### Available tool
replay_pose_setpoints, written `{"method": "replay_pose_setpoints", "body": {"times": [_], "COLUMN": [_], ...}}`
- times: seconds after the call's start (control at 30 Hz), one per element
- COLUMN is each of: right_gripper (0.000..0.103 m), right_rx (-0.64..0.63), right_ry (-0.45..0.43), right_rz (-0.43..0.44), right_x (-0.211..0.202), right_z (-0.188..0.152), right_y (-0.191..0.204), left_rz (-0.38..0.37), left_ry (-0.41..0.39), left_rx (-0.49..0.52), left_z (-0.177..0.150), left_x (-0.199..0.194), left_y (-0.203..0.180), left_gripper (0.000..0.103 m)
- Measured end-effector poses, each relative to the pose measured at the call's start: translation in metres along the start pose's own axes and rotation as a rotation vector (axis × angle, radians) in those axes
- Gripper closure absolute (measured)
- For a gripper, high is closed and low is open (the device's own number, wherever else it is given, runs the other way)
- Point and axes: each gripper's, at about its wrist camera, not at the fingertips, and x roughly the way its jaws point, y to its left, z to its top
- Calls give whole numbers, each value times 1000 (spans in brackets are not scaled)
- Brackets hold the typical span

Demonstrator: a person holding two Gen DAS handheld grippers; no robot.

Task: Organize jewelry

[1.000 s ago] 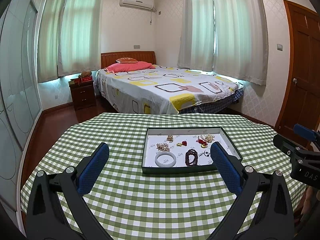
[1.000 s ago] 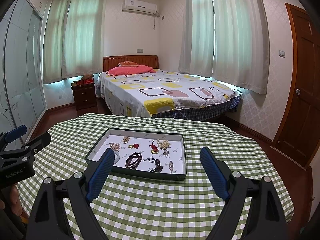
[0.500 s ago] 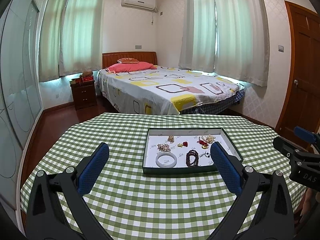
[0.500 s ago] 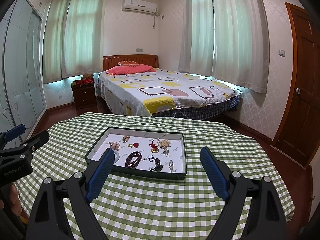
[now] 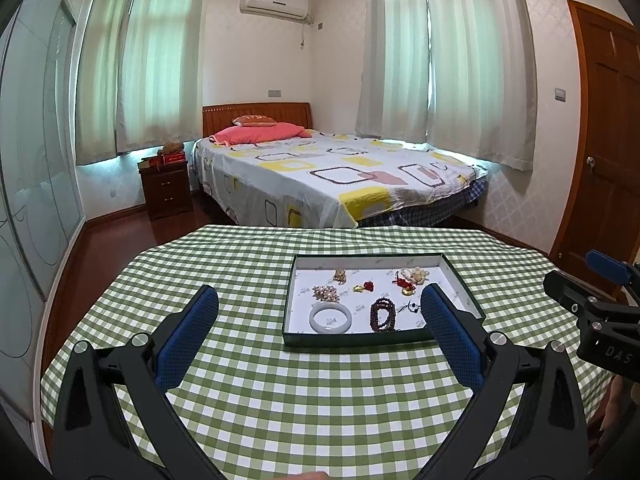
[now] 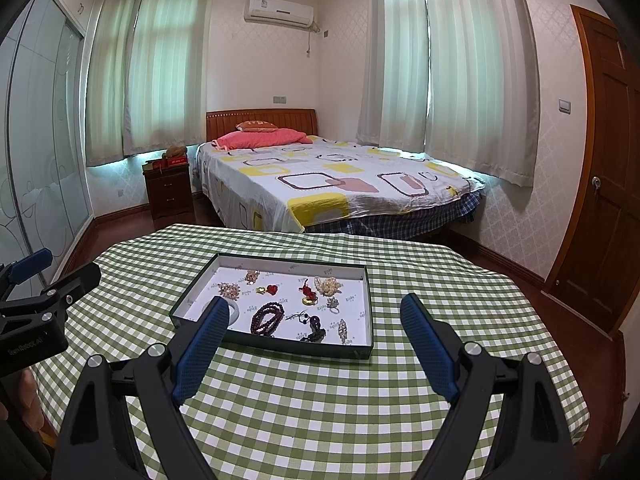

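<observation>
A round table covered by a green-and-white checked cloth (image 5: pixel 320 400) carries one shallow dark-rimmed tray (image 5: pixel 382 339) with a white floor. The tray sits toward the far edge of the table, with checked cloth showing on all four sides.

Tray contents, as seen from the left wrist view:
- A pale bangle (image 5: pixel 331 318) lies flat in the near left corner.
- A dark beaded bracelet (image 5: pixel 383 314) lies just beside the bangle, along the near edge.
- A pearl cluster (image 5: pixel 325 293) lies behind the bangle.
- A small red-and-gold charm (image 5: pixel 364 287) lies near the tray centre.
- A pale bead bunch with a red tassel (image 5: pixel 412 276) lies toward the far right corner.
- A dark corded pendant (image 6: pixel 314 326) and a small brooch (image 6: pixel 342 330) lie by the near edge; these are clearest in the right wrist view.

The left gripper (image 5: pixel 319 305) hangs over the near part of the table, jaws released and spread wide, grasping nothing. The right gripper (image 6: pixel 314 318) hangs over the near edge of the tray, jaws likewise released and empty. Neither gripper touches the tray or any jewelry.
</observation>
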Motion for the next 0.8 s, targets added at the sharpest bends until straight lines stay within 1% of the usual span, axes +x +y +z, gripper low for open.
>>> {"method": "replay_pose_setpoints", "body": {"times": [0.17,0.3,0.5,0.8], "right_gripper": [18,18,18,18], "right_rx": [1,2,3,8], "right_ry": [1,3,3,9], "right_rz": [-1,-1,-2,-3], "right_x": [0,0,1,5], "right_z": [-1,-2,-2,-5], "right_y": [0,-1,-1,-4], "left_rz": [-31,-31,-34,-29], "left_ry": [1,-17,-13,29], "left_rx": [-3,-12,-13,-42], "left_z": [-1,-1,-1,-4], "left_x": [1,0,3,17], "left_y": [-1,0,2,12], "left_gripper": [4,4,4,4]}}
